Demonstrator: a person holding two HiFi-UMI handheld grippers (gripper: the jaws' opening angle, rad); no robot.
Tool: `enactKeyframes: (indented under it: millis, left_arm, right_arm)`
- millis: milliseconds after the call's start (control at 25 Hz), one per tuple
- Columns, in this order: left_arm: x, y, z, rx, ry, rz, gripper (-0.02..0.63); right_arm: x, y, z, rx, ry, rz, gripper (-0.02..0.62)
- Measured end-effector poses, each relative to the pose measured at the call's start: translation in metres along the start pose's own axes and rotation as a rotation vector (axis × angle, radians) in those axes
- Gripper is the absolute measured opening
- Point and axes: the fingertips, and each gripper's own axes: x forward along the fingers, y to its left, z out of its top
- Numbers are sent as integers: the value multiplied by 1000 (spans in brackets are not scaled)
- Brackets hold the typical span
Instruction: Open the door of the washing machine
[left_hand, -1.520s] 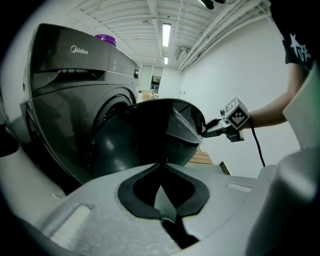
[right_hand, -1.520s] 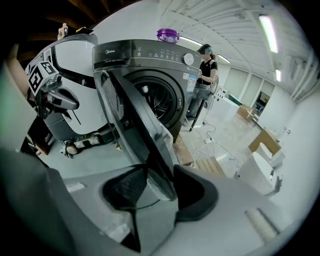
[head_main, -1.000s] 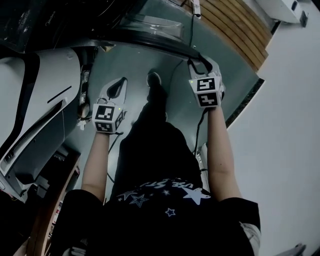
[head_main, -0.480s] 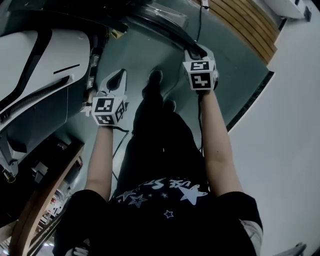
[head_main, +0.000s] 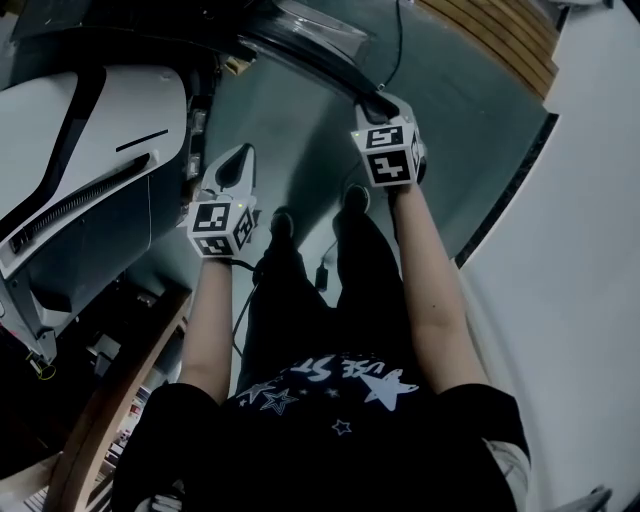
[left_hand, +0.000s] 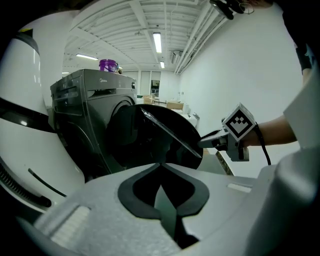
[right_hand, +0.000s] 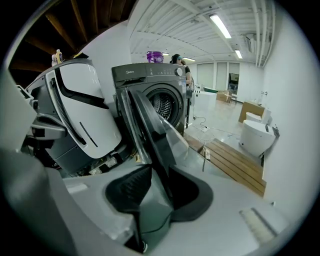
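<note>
The dark grey washing machine (right_hand: 150, 82) stands with its round door (right_hand: 150, 135) swung out, drum showing behind it. My right gripper (right_hand: 160, 172) holds the door's edge: the rim runs between the two pads while the jaws are closing on it. From above, the right gripper (head_main: 385, 100) sits at the door's (head_main: 310, 40) outer rim. The left gripper (head_main: 237, 155) hangs free to the left of the door, fingertips together, nothing between them. In the left gripper view, the left gripper (left_hand: 160, 167) faces the door (left_hand: 155, 135), with the right gripper (left_hand: 210, 141) at its rim.
A large white rounded machine (head_main: 90, 150) stands close on the left. A wooden slatted platform (head_main: 500, 40) lies on the floor to the right. A purple container (right_hand: 155, 56) sits on the washer's top. The person's shoes (head_main: 355, 195) and a cable are on the floor between the grippers.
The right gripper has drawn back and leftward with the door's rim, and the door has swung out further. The person's feet have stepped back. The left gripper shifted only slightly.
</note>
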Motion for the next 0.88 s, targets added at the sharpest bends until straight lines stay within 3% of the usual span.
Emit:
enactKeyframes:
  millis: [320, 640, 880]
  left_arm:
    - [-25, 10, -33, 29, -2, -96, 11]
    - [-68, 61, -61, 26, -8, -94, 11]
    - [-95, 89, -79, 25, -16, -94, 11]
  right_arm:
    - [-12, 49, -19, 42, 32, -47, 104]
    - [-17, 110, -35, 138, 54, -90, 101]
    - [-15, 157, -43, 139, 51, -95, 91]
